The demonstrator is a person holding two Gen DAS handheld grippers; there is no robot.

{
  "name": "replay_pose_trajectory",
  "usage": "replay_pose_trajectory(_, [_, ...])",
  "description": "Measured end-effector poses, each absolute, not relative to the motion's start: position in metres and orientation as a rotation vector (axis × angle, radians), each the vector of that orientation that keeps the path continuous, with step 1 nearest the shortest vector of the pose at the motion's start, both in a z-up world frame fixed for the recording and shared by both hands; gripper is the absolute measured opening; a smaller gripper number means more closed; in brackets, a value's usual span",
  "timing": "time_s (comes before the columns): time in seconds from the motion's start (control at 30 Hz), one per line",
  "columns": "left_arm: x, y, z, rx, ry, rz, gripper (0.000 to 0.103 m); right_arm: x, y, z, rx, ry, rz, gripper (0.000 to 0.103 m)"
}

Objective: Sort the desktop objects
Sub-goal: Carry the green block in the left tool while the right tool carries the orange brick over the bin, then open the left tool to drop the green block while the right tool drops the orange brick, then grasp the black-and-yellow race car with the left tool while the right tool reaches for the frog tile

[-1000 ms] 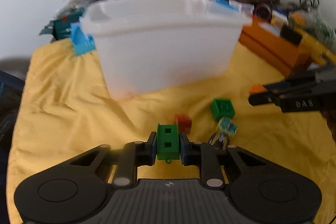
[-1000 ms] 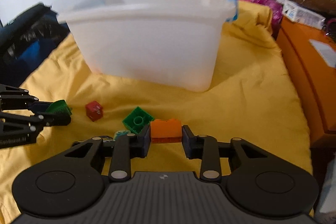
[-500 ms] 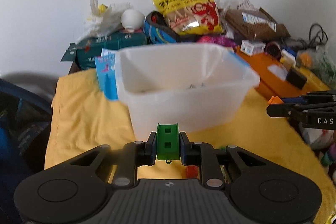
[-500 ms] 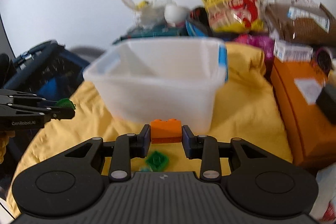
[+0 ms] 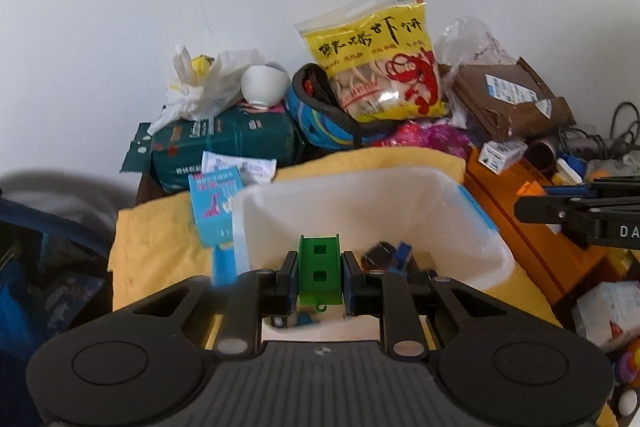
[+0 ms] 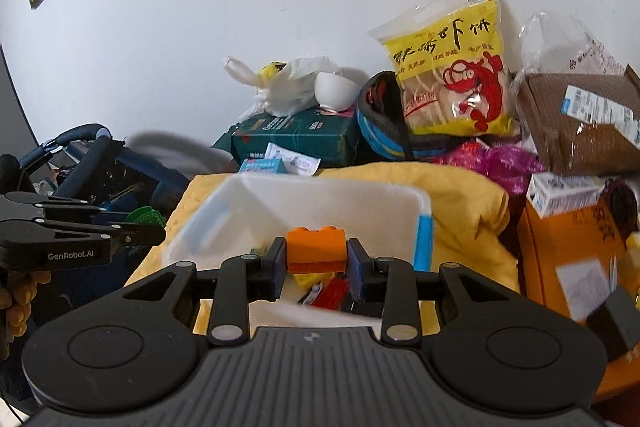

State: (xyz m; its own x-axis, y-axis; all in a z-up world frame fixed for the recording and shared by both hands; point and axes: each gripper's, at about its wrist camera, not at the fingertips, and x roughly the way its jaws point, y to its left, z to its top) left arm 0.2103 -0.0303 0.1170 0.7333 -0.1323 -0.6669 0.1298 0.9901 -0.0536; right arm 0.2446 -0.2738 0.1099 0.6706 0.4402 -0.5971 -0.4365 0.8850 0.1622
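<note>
The left gripper (image 5: 320,277) is clenched on a green block (image 5: 319,273) with two square holes in its face, and it hangs over the near edge of a white plastic tub (image 5: 472,223). The right gripper (image 6: 317,259) grips an orange brick (image 6: 316,249) between its pads, also above the tub's near edge — each gripper shows at the side of the other's view. The tub stands on a yellow cloth (image 5: 160,239). Small pieces lie on its floor: a dark one and a blue one in the left view, a yellow and a red one (image 6: 330,293) in the right. Behind the tub, against the white wall, clutter is piled — a yellow snack bag (image 5: 380,67), a white bowl (image 5: 264,85), a dark green packet (image 5: 224,143). An orange box (image 6: 560,259) sits to the right of the cloth.
</note>
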Motion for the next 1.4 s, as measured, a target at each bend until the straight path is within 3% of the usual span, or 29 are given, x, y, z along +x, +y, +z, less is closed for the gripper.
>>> replay_pose_trajectory(0.73, [0.288, -0.036, 0.116, 0.028, 0.863, -0.169, 0.025, 0.315, -0.240, 0.103, -0.072, 0.840, 0.477, 0.035])
replay_pose_trajectory(0.77, [0.289, -0.037, 0.115, 0.034, 0.865, -0.161, 0.032, 0.317, -0.239, 0.102, -0.074, 0.845, 0.474, 0.036])
replay_pose_trajectory(0.8, [0.290, -0.038, 0.113, 0.044, 0.868, -0.147, 0.052, 0.317, -0.238, 0.101, -0.084, 0.844, 0.463, 0.038])
replay_pose_trajectory(0.87, [0.290, -0.039, 0.110, 0.071, 0.854, -0.088, 0.074, 0.319, -0.236, 0.098, -0.105, 0.836, 0.442, 0.057])
replay_pose_trajectory(1.13, [0.269, -0.029, 0.093, 0.058, 0.831, -0.100, 0.074, 0.310, -0.245, 0.085, -0.089, 0.839, 0.446, 0.059])
replay_pose_trajectory(1.4, [0.169, -0.033, 0.055, 0.051, 0.731, -0.180, 0.074, 0.212, -0.252, 0.053, -0.147, 0.741, 0.560, 0.059])
